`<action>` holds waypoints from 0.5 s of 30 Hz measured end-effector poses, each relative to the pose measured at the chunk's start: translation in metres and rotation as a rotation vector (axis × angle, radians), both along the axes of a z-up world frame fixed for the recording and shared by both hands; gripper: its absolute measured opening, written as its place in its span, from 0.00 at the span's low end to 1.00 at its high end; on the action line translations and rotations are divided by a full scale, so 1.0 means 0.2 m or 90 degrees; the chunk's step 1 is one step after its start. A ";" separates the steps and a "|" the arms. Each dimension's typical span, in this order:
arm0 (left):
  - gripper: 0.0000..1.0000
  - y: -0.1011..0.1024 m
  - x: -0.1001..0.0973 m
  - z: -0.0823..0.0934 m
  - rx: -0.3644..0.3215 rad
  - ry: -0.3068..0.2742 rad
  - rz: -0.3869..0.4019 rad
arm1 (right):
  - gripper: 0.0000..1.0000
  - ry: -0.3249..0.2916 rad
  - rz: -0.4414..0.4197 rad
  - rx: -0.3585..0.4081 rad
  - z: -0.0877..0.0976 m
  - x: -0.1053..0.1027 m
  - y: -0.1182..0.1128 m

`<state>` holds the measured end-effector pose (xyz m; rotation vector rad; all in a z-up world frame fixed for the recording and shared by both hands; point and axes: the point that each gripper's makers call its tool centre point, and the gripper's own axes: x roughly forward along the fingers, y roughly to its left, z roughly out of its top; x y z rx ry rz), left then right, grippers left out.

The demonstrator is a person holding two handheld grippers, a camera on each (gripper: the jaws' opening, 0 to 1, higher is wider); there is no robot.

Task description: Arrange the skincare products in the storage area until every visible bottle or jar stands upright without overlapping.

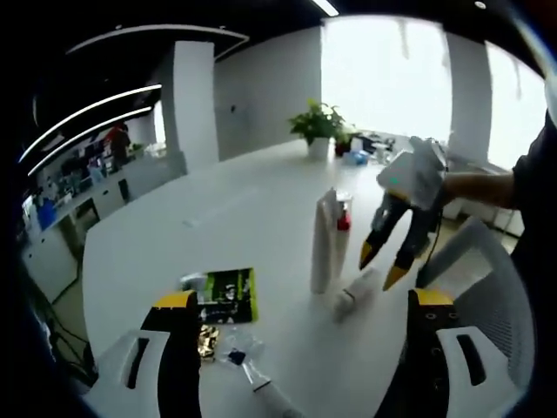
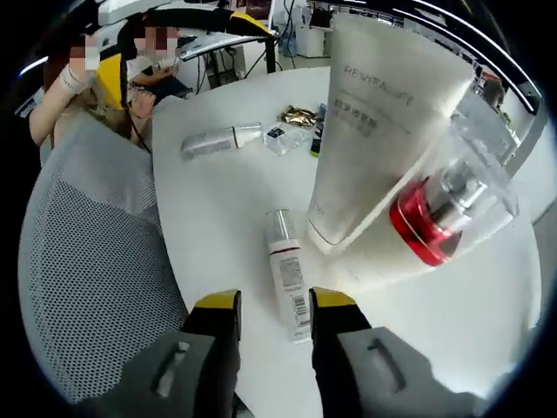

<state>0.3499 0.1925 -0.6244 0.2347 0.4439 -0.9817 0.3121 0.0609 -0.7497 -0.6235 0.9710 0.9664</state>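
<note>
A tall white tube [image 1: 324, 244] [image 2: 383, 131] stands upright on the white table [image 1: 218, 218], with a clear bottle with a red collar [image 1: 344, 219] [image 2: 435, 218] right behind it. A small white bottle [image 1: 352, 300] [image 2: 287, 279] lies flat beside them. My right gripper [image 1: 381, 266] [image 2: 275, 300] hovers just over this lying bottle, open, its jaws either side of the bottle's near end. My left gripper [image 1: 303, 299] is held wide open and low, with nothing in it. Another white tube [image 1: 278, 401] [image 2: 218, 139] lies flat near the table edge.
A green-and-black packet [image 1: 228, 296], a gold sachet [image 1: 207, 341] [image 2: 300, 115] and a clear sachet [image 1: 239, 353] [image 2: 283, 135] lie on the table. A grey mesh chair [image 2: 87, 261] [image 1: 496, 296] stands at the table edge. A potted plant [image 1: 318, 126] sits far back. People sit beyond the chair.
</note>
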 end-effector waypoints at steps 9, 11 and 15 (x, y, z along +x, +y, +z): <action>0.97 0.00 -0.04 -0.02 0.006 0.005 -0.003 | 0.30 -0.002 0.044 -0.074 -0.10 0.02 0.00; 0.97 0.00 -0.04 -0.03 0.010 0.008 -0.003 | 0.31 0.001 0.048 -0.081 -0.12 0.03 0.01; 0.97 0.00 -0.05 -0.03 0.009 0.012 -0.005 | 0.29 0.002 0.062 -0.099 -0.13 0.04 0.02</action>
